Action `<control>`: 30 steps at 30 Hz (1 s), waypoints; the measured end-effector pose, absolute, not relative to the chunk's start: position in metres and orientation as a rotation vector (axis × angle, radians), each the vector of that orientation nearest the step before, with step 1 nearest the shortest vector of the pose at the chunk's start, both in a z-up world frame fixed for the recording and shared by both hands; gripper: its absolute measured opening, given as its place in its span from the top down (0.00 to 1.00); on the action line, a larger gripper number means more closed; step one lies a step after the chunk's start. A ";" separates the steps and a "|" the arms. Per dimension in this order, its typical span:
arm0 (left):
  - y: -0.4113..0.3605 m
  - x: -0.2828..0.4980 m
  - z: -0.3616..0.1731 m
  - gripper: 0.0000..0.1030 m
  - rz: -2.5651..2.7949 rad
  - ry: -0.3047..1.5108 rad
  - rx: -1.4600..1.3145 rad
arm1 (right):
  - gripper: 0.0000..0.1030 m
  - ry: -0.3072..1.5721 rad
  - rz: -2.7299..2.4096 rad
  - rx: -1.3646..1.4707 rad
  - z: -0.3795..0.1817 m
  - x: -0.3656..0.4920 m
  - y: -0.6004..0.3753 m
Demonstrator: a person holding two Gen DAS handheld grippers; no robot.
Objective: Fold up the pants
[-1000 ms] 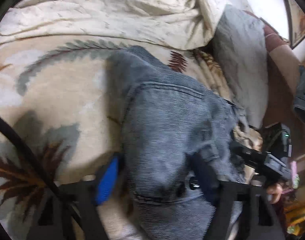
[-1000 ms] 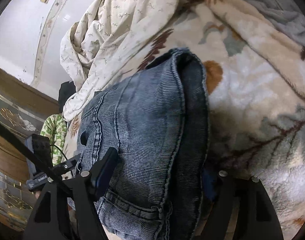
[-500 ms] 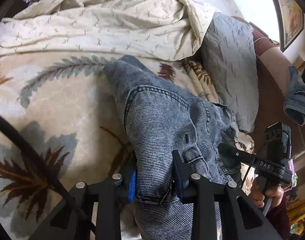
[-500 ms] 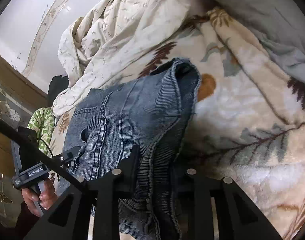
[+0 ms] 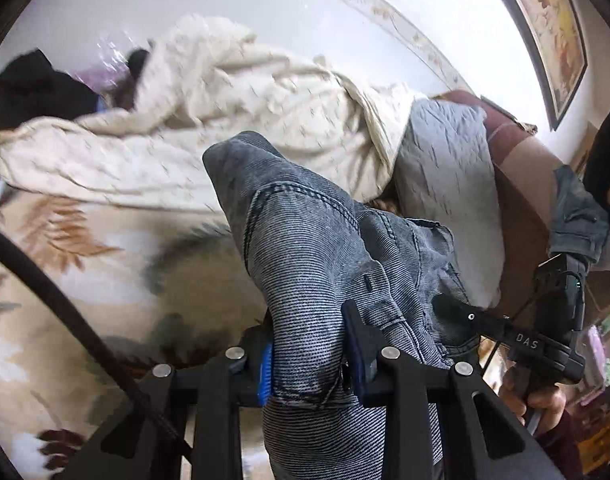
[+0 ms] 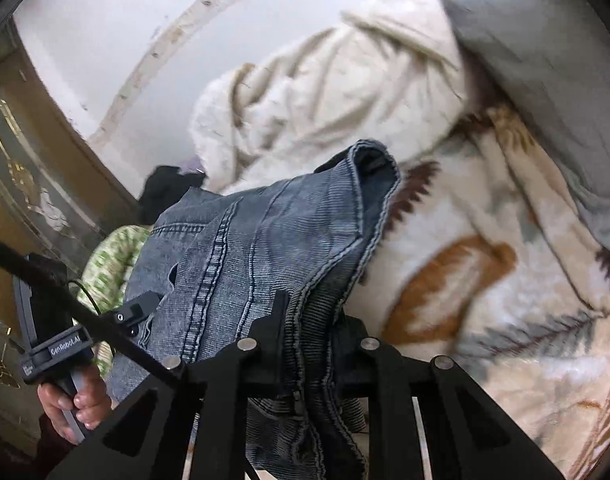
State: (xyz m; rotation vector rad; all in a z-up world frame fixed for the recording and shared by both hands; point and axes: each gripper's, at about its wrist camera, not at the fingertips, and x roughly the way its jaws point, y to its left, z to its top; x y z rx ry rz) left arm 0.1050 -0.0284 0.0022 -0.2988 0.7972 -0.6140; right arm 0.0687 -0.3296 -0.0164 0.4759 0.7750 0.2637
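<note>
Both tongs are clamped on denim: left tongs (image 5: 309, 364) pinch a bunched fold of the jeans (image 5: 317, 248), right tongs (image 6: 309, 344) grip the doubled seam edge. Since a second ago the jaws have gone from wide apart around the cloth to closed on it, and the cameras now tilt up toward the wall, so the jeans have come up off the bed (image 6: 485, 288) and hang between the two grippers, far end still trailing toward the blanket. My read: the grasp is done and the lift or carry-over for the next fold is underway.

Counts, big to small: one bed with a leaf-print blanket; one rumpled cream duvet (image 5: 233, 132); one grey quilted pillow (image 5: 445, 184); one pair of jeans in hand; a second denim piece (image 5: 581, 216) draped off at the right edge of the left view; one framed picture (image 5: 553, 28) on the wall; two tongs.
</note>
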 end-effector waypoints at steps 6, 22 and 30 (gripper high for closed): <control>0.006 0.113 -0.006 0.70 -0.548 0.811 -0.313 | 0.82 0.761 0.310 0.474 -0.013 0.088 -0.293; 0.019 0.140 -0.095 0.68 -0.412 0.968 -0.181 | 0.92 0.945 0.275 0.337 -0.087 0.121 -0.239; 0.021 0.140 -0.108 0.56 -0.398 0.955 -0.142 | 0.91 1.011 0.227 0.318 -0.116 0.127 -0.237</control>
